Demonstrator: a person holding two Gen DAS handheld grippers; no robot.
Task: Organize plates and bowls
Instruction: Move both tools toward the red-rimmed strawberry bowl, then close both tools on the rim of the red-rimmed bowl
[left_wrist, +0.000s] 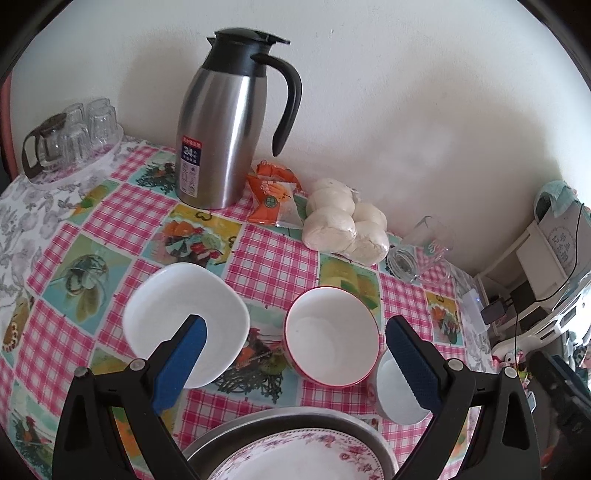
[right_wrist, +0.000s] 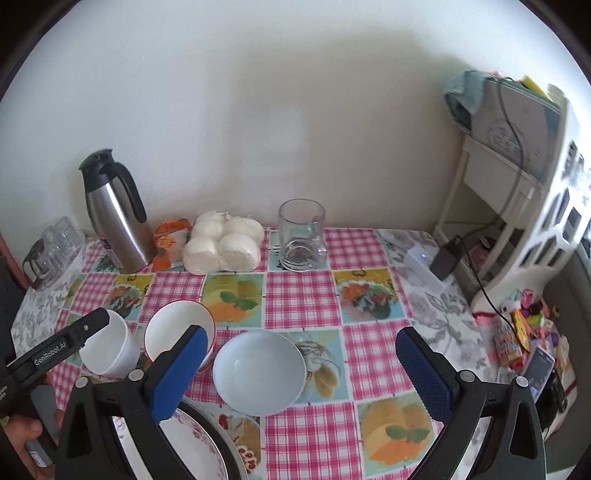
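A: How did the two tools stand?

B: The left gripper (left_wrist: 295, 358) had its jaws wide apart and held nothing. It hung over the near part of the table (left_wrist: 266, 254), with the red-rimmed bowl (left_wrist: 332, 338) showing between its blue pads (left_wrist: 181, 365). The right gripper (right_wrist: 301, 373) was spread just as wide, also bare, above the pale bowl (right_wrist: 260, 371).

A: And where was the crockery?

B: Three dishes lay in a row on the checked cloth. The square dish (left_wrist: 184, 325) was on the left, the red-rimmed bowl in the middle, and the pale bowl on the right, close beside the red-rimmed one. Nearest the person, a floral plate (left_wrist: 295, 458) lay inside a metal tray (left_wrist: 236, 432).

A: Anything behind them?

B: A steel flask (left_wrist: 229, 122) stood by the wall. To its right lay an orange packet (left_wrist: 275, 197) and a bag of buns (left_wrist: 345, 221), then a glass mug (right_wrist: 302, 236). Upturned glasses (left_wrist: 79, 133) sat at the far left corner.
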